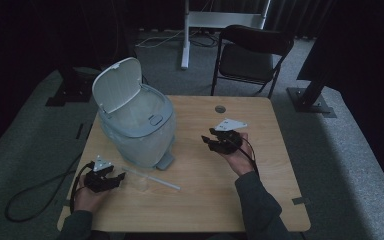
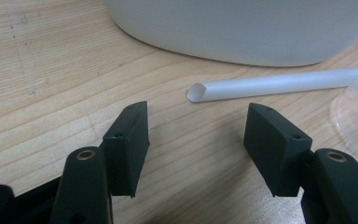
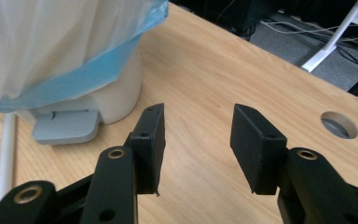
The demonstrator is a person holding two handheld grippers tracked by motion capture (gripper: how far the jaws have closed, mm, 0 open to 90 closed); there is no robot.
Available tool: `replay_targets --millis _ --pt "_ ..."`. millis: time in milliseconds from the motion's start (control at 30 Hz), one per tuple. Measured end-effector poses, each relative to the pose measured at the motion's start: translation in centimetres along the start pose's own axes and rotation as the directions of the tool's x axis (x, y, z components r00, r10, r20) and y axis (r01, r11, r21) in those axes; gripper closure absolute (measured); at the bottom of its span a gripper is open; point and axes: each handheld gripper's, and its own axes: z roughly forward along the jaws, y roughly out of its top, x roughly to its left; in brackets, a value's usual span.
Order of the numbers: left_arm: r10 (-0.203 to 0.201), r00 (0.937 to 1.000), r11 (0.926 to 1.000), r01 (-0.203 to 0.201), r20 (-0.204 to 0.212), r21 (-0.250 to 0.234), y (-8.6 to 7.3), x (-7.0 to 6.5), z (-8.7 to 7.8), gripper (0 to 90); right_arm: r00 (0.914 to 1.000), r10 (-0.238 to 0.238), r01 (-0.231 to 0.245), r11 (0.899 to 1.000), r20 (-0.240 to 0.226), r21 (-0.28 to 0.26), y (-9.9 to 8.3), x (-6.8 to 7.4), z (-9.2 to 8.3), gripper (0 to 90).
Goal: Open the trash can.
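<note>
Left tool (image 2: 196, 140) spread at lower frame just short of the straw (image 2: 279, 84), right tool (image 3: 196, 147) spread above bare desk (image 3: 205, 79), bin (image 1: 137, 125) at upper left

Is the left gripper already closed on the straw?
No: the left gripper stands open, and the straw lies on the table beyond its tips.
</note>
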Motion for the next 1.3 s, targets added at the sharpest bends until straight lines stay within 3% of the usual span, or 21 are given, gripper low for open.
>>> replay_targets --millis 467,1300 --pt "-0.001 1.0 1.0 0.001 0.001 -0.001 0.0 0.0 0.0 40.5 0.9967 -0.036 0.038 0.999 -0.072 0.018 0.1 2.5 1.1 53.2" --pt "0.0 1.0 1.0 0.0 0.0 0.001 0.0 0.0 0.0 40.5 0.9875 -0.072 0.079 0.996 -0.14 0.042 0.0 4.6 2.1 53.1"
